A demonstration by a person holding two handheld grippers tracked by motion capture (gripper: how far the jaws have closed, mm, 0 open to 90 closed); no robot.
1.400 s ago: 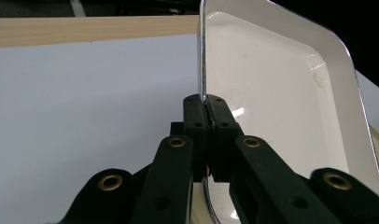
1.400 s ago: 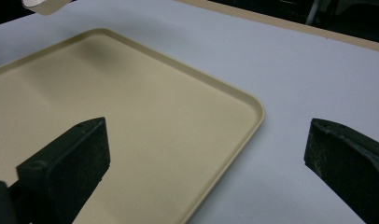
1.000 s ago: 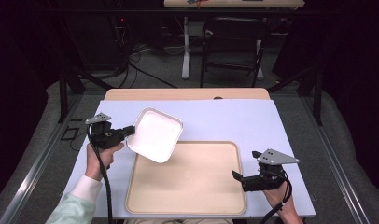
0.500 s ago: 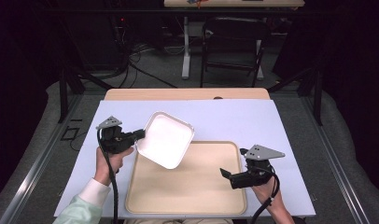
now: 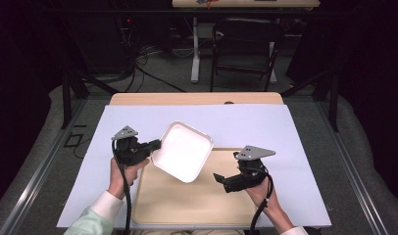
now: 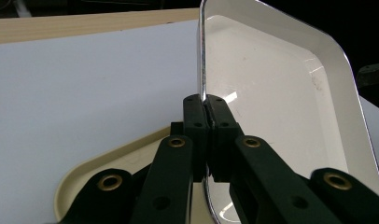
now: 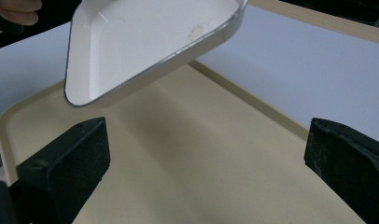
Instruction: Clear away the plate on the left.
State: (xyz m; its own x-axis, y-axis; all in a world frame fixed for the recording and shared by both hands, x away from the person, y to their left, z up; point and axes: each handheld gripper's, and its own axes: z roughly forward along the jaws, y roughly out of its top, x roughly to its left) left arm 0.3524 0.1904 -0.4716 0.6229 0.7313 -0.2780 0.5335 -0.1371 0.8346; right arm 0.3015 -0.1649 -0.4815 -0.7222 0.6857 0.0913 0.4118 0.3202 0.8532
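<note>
my left gripper [image 5: 155, 145] has its jaws clamped hard on the rim of the white dish [image 5: 182, 151]; in the left gripper view the two black pads meet on the thin metal-edged lip of the white dish [image 6: 281, 88], and it stands tilted up on edge, hollow side showing; my right gripper [image 5: 220, 179] is spread wide with nothing between the jaws, low over the beige tray [image 5: 187, 205]; in the right gripper view the white dish [image 7: 145, 42] hangs above the beige tray [image 7: 187, 154], not touching it; seen from above, the dish is over the tray's far left corner, partly past its edge; the tray lies on a pale lilac sheet [image 5: 265, 127] that covers a wooden table [image 5: 197, 98], whose bare strip shows beyond the tray; further beyond the tray, a dark room, a chair [image 5: 243, 44] and cables on the floor; the dish is squarish with rounded corners, shallow, glossy white inside with a few small brown specks.
</note>
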